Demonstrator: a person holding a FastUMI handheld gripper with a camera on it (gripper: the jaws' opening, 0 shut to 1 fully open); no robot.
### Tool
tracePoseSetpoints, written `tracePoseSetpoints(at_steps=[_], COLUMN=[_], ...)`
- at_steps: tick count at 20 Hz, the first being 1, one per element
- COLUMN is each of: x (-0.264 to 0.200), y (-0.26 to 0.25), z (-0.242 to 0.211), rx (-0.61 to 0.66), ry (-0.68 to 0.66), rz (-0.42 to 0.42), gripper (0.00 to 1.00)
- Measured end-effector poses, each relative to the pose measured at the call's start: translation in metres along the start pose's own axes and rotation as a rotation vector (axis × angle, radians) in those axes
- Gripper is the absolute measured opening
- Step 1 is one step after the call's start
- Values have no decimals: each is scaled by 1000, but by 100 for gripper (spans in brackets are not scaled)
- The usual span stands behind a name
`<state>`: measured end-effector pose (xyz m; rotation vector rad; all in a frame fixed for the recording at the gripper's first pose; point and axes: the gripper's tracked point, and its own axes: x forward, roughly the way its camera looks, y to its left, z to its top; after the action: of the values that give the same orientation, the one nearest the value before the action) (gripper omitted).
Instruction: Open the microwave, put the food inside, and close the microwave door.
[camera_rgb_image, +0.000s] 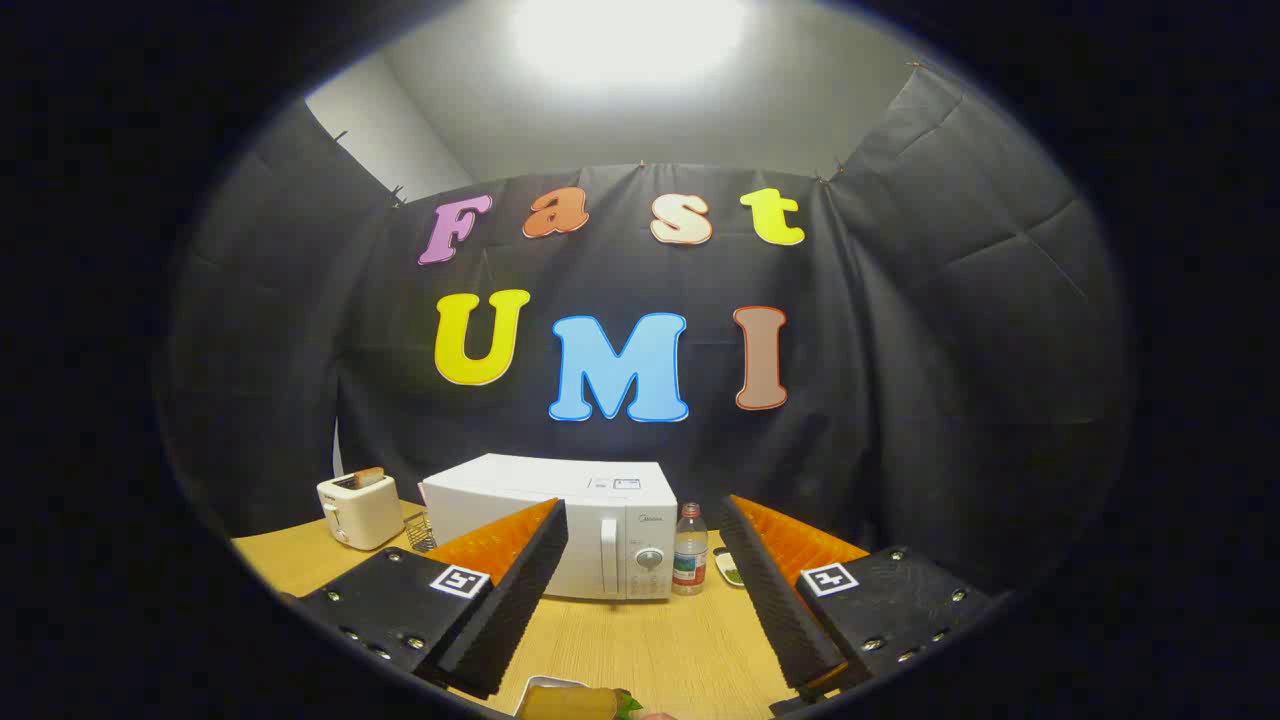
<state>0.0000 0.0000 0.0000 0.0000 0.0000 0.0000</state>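
The claw (640, 590) is spread wide with nothing between its fingers, held above the near part of the table (660, 640). The microwave (560, 525) stands at the far side of the table, beyond the fingers, with its door shut and an upright handle (608, 557) just left of the control panel. The food (580, 703) lies nearest of all, below and between the fingers, on a white plate (535, 690); it looks like a sandwich or roll with a bit of green leaf.

The door should swing stiffly on its hinge, and the handle is the obvious hold. The food looks soft and easily squashed, so gripping the plate rim would likely be safer, though a glazed plate may be slippery.

The food and plate are largely cut off, so their shape is uncertain. The left finger hides the microwave's near left corner. A toaster (360, 510) stands to the left, a bottle (690, 550) just right of the microwave, and a small dish (730, 568) beside it is hard to make out.
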Motion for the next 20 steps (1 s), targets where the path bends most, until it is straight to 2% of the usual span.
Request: tracePoseSetpoints(at_steps=[14,20], x=[7,25], y=[16,23], z=[-1,-15], rx=[4,1], ry=[-3,9], rz=[40,55], gripper=[98,98])
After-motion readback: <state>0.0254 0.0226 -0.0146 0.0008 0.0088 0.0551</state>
